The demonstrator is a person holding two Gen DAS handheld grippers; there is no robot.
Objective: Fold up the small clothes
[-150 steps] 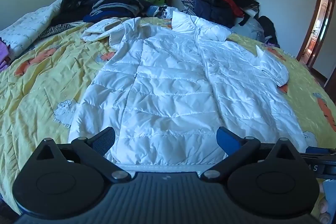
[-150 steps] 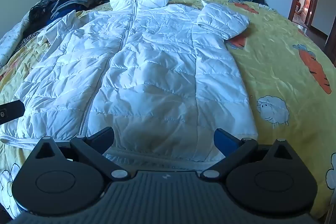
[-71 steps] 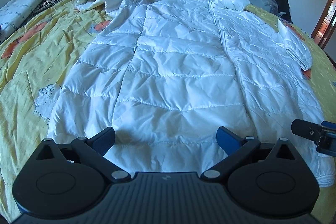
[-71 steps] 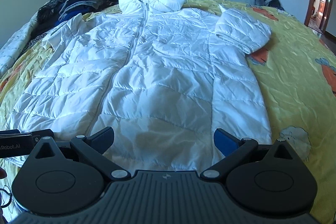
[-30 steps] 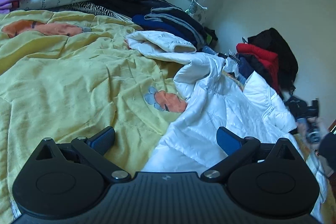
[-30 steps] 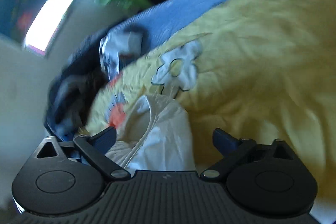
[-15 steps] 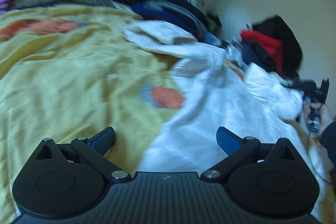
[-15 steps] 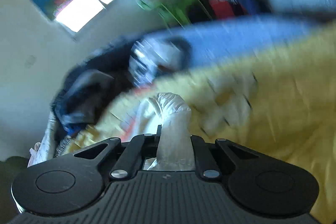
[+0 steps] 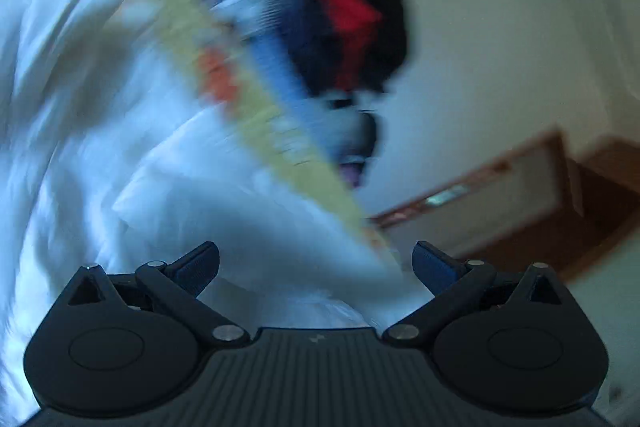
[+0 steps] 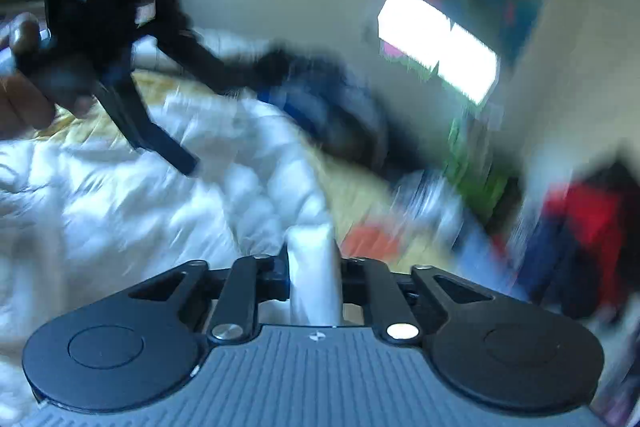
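the white jacket (image 10: 168, 195) lies spread on the yellow bedspread (image 10: 360, 195), and a fold of it runs up between the fingers of the right gripper (image 10: 314, 267). the jaws there are nearly together with the white fabric pinched between the pads, though they are easing open at this moment. the rest of the jacket trails away to the left and below that gripper, blurred.

in the left wrist view the jacket (image 9: 100, 155) fills the left half of the frame, and part of it sits low between the fingers of the left gripper (image 9: 316, 263), whose jaws stand wide apart with nothing pressed between them. whether the fabric touches either finger cannot be told through the blur.

the right wrist view alone shows the left gripper from outside (image 10: 180, 115), at upper left above the jacket, fingers spread, with the person's hand (image 10: 24, 99) on its handle. it also shows a bright window (image 10: 438, 51) and something green (image 10: 472, 163) below it.

the left wrist view alone shows a brown door frame (image 9: 520, 195) at right. both views catch the heap of red and dark clothes (image 9: 352, 27) beyond the bed.
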